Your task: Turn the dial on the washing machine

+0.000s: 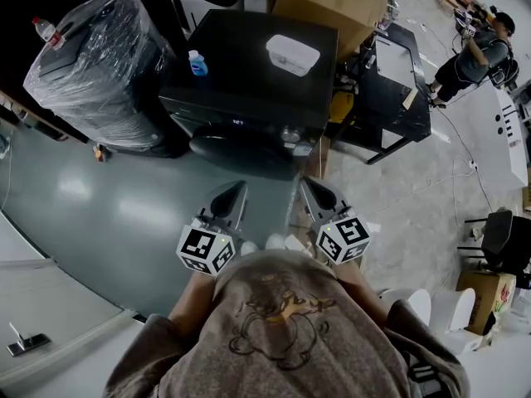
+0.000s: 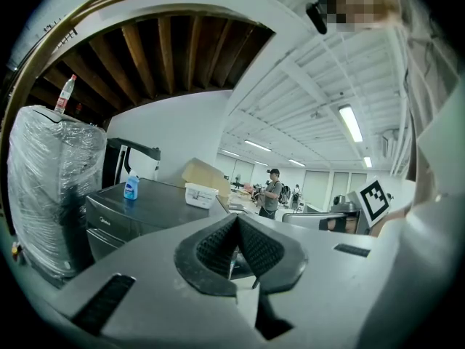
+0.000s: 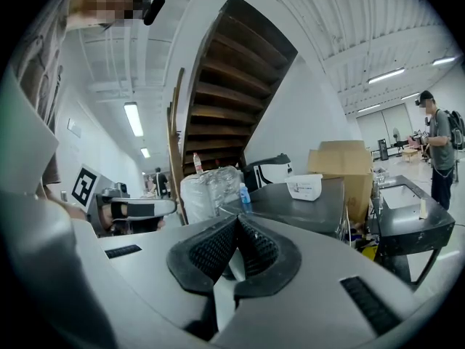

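Note:
The dark washing machine (image 1: 249,65) stands ahead of me, its round door (image 1: 241,152) facing me. A small round dial (image 1: 289,133) shows on the right of the front panel. My left gripper (image 1: 235,191) and right gripper (image 1: 315,187) hover side by side in front of the machine, short of it and touching nothing. In the left gripper view the black ribbed pads (image 2: 218,246) meet, shut and empty. The right gripper's pads (image 3: 218,249) also meet with nothing between them. The machine appears as well in the left gripper view (image 2: 138,213) and in the right gripper view (image 3: 305,202).
A blue bottle (image 1: 197,62) and a white lidded box (image 1: 292,55) sit on the machine's top. A plastic-wrapped bulky thing (image 1: 99,65) stands to its left, cardboard boxes (image 1: 332,2) behind, a black bench (image 1: 398,89) to its right. A person (image 1: 473,52) stands far right.

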`<action>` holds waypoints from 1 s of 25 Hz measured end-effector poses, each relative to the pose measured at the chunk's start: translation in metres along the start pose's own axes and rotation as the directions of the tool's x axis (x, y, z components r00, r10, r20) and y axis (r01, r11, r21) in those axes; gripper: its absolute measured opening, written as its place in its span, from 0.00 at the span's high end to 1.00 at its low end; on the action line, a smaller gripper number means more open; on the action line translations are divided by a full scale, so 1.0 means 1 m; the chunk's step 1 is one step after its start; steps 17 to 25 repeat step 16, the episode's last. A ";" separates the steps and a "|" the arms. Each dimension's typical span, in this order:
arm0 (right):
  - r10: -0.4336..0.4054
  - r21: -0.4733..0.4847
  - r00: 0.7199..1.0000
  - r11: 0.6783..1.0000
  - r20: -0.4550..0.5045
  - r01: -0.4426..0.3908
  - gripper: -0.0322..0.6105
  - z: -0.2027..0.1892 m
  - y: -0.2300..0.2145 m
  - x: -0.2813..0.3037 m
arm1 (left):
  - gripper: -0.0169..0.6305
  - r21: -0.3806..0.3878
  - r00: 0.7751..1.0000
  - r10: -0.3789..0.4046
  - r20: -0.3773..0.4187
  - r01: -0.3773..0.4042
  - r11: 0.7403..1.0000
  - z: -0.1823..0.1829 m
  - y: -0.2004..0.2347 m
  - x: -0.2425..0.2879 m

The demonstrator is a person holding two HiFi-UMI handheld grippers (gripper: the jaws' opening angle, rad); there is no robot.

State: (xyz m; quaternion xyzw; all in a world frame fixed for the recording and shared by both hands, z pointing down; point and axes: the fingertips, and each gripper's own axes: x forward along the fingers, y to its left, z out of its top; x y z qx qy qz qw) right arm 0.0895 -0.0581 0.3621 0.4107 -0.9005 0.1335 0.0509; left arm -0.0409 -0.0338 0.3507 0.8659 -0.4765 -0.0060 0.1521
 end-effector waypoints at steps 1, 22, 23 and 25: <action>-0.002 0.001 1.000 1.000 0.000 0.002 0.95 0.000 0.000 0.000 | 0.99 0.000 1.000 0.001 -0.001 -0.001 1.000 0.000 0.000 0.000; -0.007 0.012 1.000 1.000 -0.002 0.007 0.95 -0.001 -0.004 0.005 | 0.99 -0.001 1.000 -0.001 -0.014 0.001 1.000 -0.003 0.004 0.003; -0.007 0.012 1.000 1.000 -0.002 0.007 0.95 -0.001 -0.004 0.005 | 0.99 -0.001 1.000 -0.001 -0.014 0.001 1.000 -0.003 0.004 0.003; -0.007 0.012 1.000 1.000 -0.002 0.007 0.95 -0.001 -0.004 0.005 | 0.99 -0.001 1.000 -0.001 -0.014 0.001 1.000 -0.003 0.004 0.003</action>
